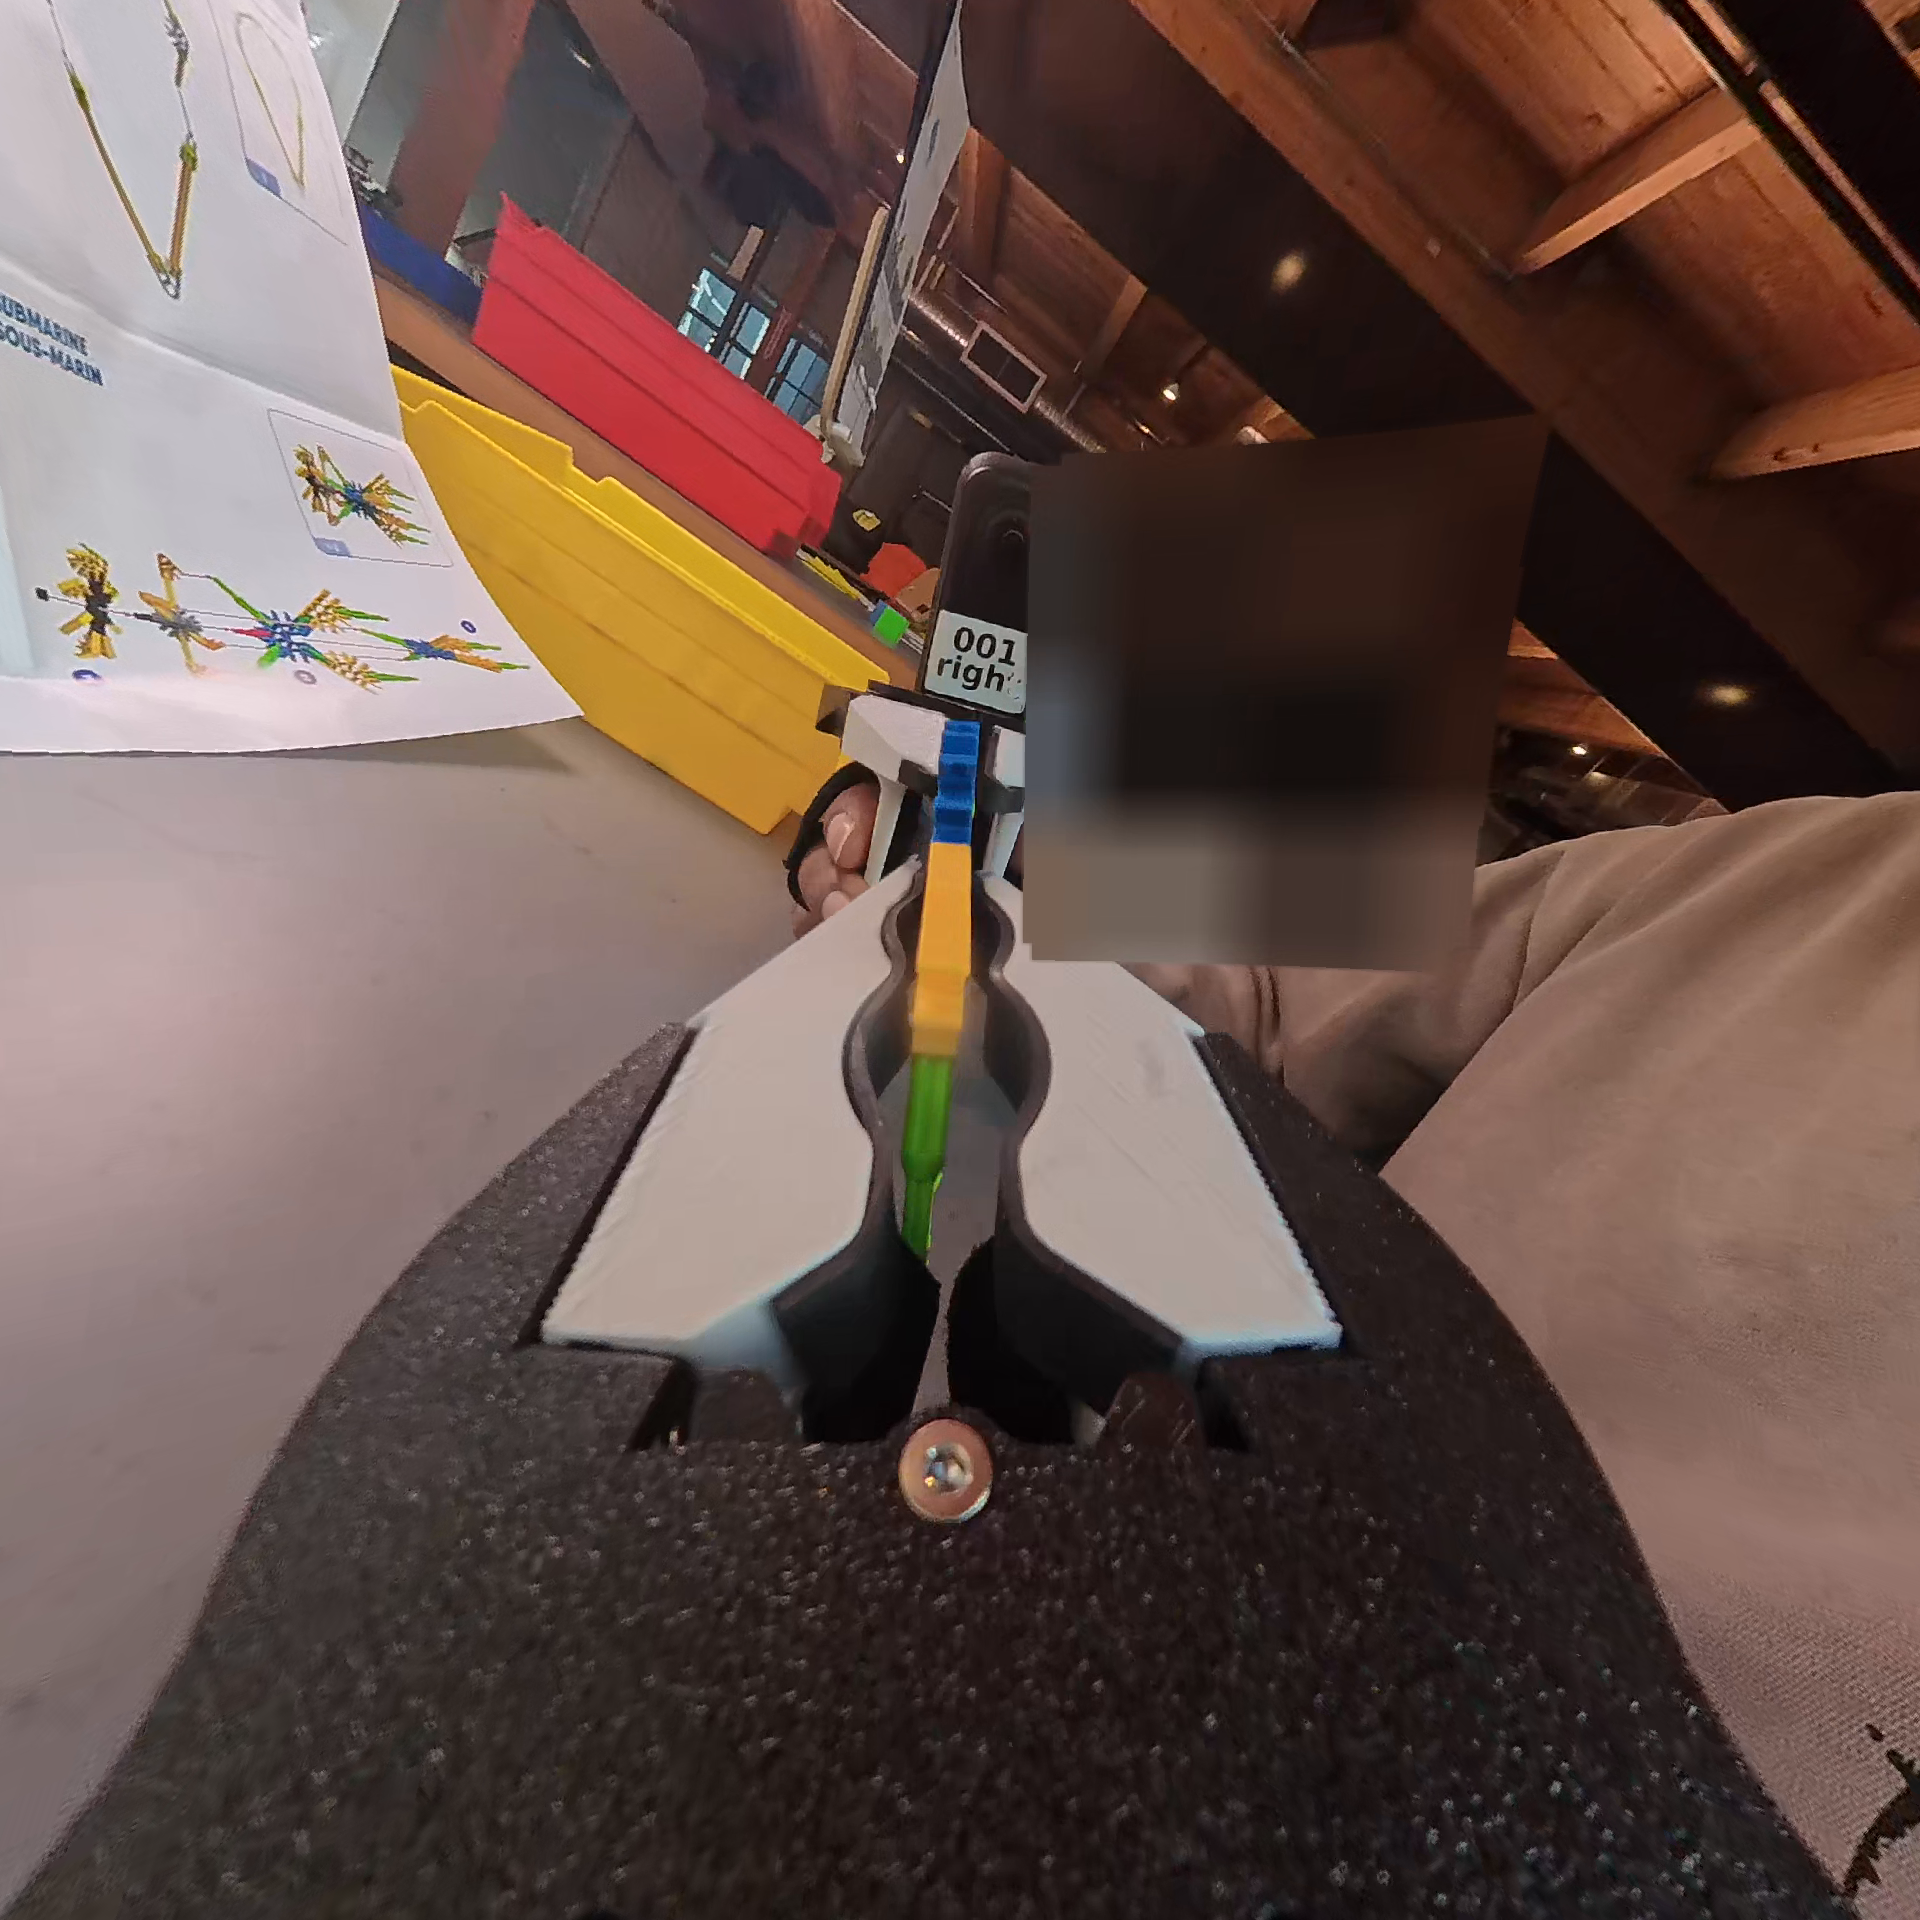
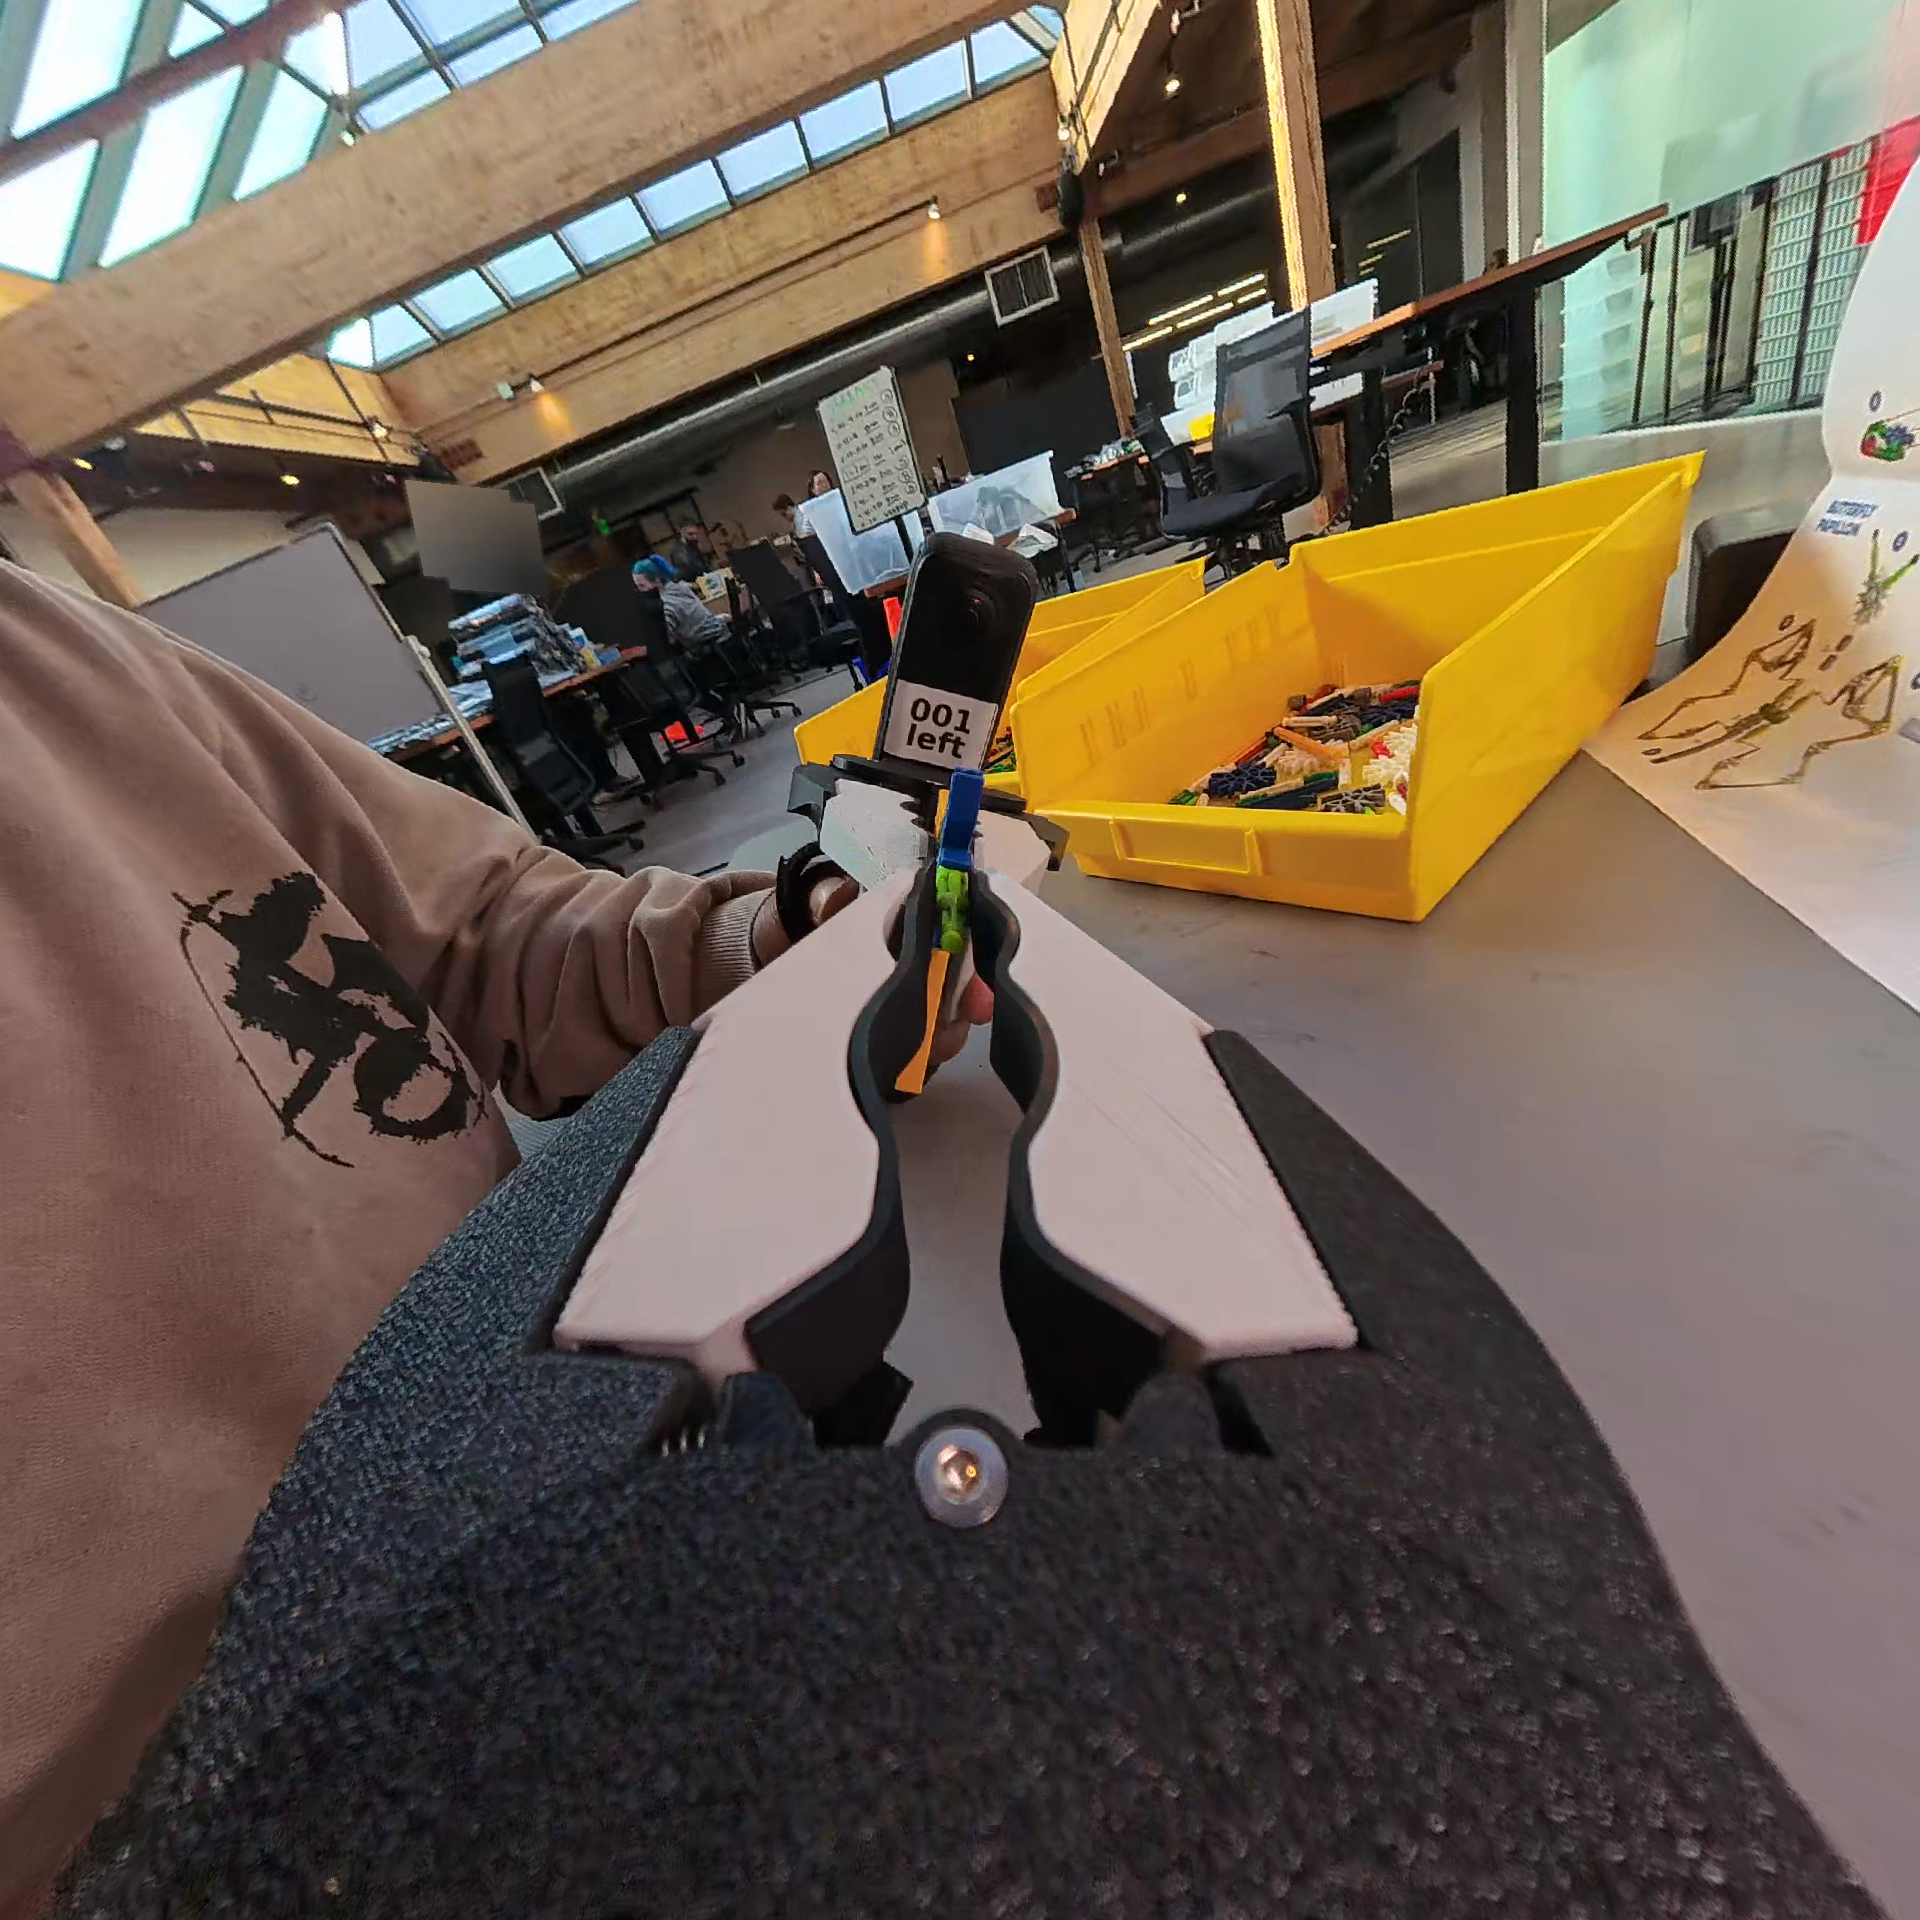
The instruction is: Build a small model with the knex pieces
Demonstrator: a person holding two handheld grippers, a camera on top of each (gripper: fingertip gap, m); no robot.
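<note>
Above the grey desk (image 2: 1455, 1091), a joined piece of green rod (image 1: 925, 1122), yellow connector (image 1: 943, 935) and blue part (image 1: 956, 779) is clamped by both narrowly closed grippers, left (image 1: 940, 997) and right (image 2: 951, 935), with yellow bins (image 2: 1455, 727) nearby.

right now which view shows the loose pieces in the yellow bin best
The right wrist view. It looks down into the open yellow bin, so the loose pieces on its floor are plain. The left wrist view shows the yellow bin only from outside and low, its wall hiding whatever lies inside.
</note>
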